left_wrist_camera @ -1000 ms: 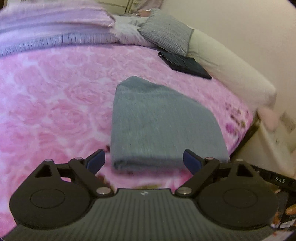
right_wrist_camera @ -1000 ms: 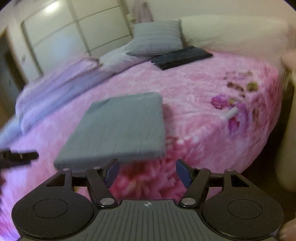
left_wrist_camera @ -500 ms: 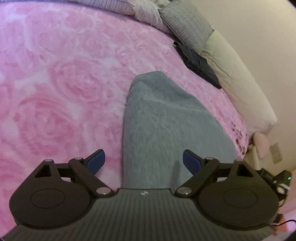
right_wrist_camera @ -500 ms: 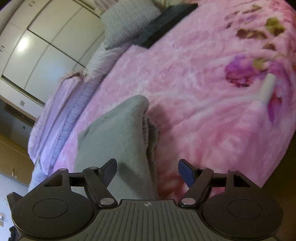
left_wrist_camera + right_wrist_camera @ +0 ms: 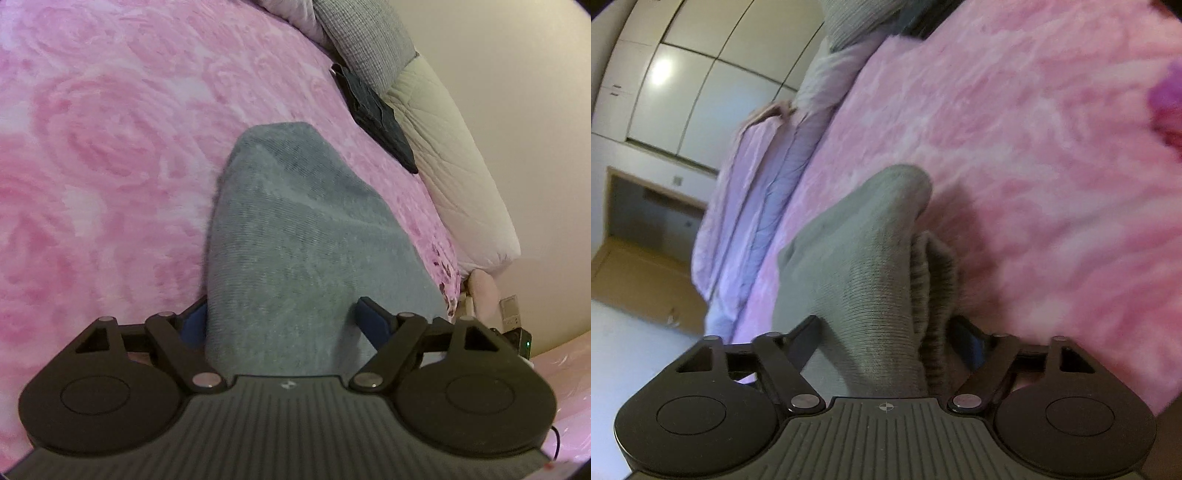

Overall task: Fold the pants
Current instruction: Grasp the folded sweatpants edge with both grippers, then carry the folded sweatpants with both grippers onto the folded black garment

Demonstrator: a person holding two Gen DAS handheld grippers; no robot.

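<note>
Folded grey pants [image 5: 295, 240] lie on pink bed [image 5: 110, 147]; left gripper [image 5: 280, 325] & right gripper [image 5: 886, 336] straddle near edge, fingers closing, not yet clamped

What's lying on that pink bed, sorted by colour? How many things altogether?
Grey: 2, the folded pants and a pillow
Dark: 1, a folded garment
Cream: 1, a quilted cushion
Lilac: 1, bedding
Total: 5
</note>
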